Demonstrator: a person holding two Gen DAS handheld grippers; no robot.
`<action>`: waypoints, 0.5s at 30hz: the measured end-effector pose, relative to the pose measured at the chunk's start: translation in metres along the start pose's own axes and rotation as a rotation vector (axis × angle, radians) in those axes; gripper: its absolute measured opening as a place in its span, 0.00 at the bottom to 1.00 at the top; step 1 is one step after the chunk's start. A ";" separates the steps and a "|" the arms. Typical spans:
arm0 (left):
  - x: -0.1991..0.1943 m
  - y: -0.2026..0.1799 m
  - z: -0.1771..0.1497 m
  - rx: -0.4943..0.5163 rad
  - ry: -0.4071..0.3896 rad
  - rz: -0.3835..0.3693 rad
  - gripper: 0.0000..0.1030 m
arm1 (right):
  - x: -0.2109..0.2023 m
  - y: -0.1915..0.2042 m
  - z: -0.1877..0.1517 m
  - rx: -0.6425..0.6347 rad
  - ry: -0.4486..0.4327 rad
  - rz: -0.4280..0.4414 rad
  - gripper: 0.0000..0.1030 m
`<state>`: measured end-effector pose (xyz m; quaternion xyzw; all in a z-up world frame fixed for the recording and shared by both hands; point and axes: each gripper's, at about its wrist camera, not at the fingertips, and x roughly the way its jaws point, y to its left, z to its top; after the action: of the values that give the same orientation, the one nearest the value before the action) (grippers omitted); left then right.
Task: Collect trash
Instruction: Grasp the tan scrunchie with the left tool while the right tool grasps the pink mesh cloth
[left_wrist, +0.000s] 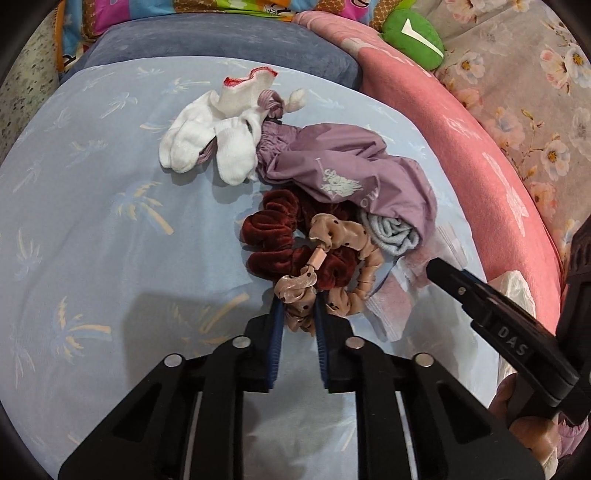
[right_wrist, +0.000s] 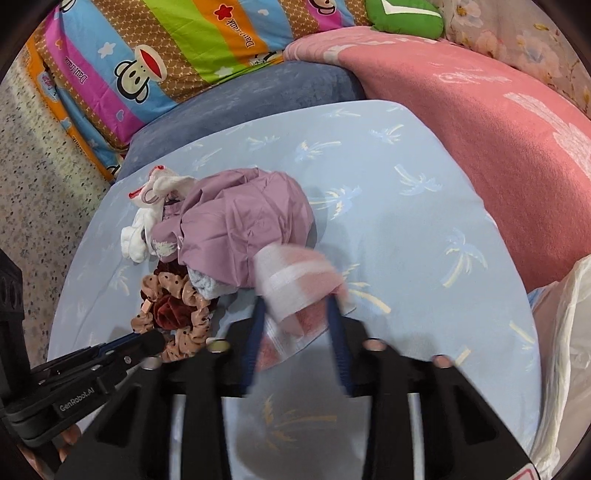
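Note:
A pile lies on the light blue palm-print sheet (left_wrist: 92, 221): white socks (left_wrist: 210, 136), a purple garment (left_wrist: 351, 170), a dark red velvet scrunchie (left_wrist: 273, 232), a beige dotted scrunchie (left_wrist: 343, 251), a pale blue cloth (left_wrist: 391, 232) and a pink towel (right_wrist: 303, 291). My left gripper (left_wrist: 298, 314) is shut on the beige dotted scrunchie at its near end. My right gripper (right_wrist: 295, 314) has its jaws around the pink towel, which is blurred between them; they stand fairly wide. The right gripper also shows in the left wrist view (left_wrist: 439, 271).
A pink blanket (right_wrist: 480, 155) runs along the right. A blue-grey pillow (right_wrist: 251, 103), a striped cartoon quilt (right_wrist: 166, 48) and a green plush (right_wrist: 402, 18) lie at the back. A white plastic bag (right_wrist: 569, 332) sits at the right edge. Speckled floor (right_wrist: 37, 184) is at left.

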<state>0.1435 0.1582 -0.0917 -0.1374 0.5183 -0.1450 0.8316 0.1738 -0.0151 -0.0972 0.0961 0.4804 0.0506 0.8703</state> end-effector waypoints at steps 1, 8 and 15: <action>-0.001 -0.001 0.001 0.002 -0.004 -0.003 0.13 | -0.001 0.000 -0.001 0.001 0.001 -0.001 0.06; -0.017 -0.019 0.004 0.037 -0.043 -0.027 0.11 | -0.029 -0.001 -0.006 0.002 -0.049 0.014 0.01; -0.036 -0.052 0.007 0.097 -0.093 -0.061 0.11 | -0.081 -0.006 -0.003 -0.005 -0.150 0.015 0.01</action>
<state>0.1294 0.1247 -0.0398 -0.1193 0.4668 -0.1885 0.8557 0.1276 -0.0352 -0.0330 0.1012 0.4131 0.0510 0.9036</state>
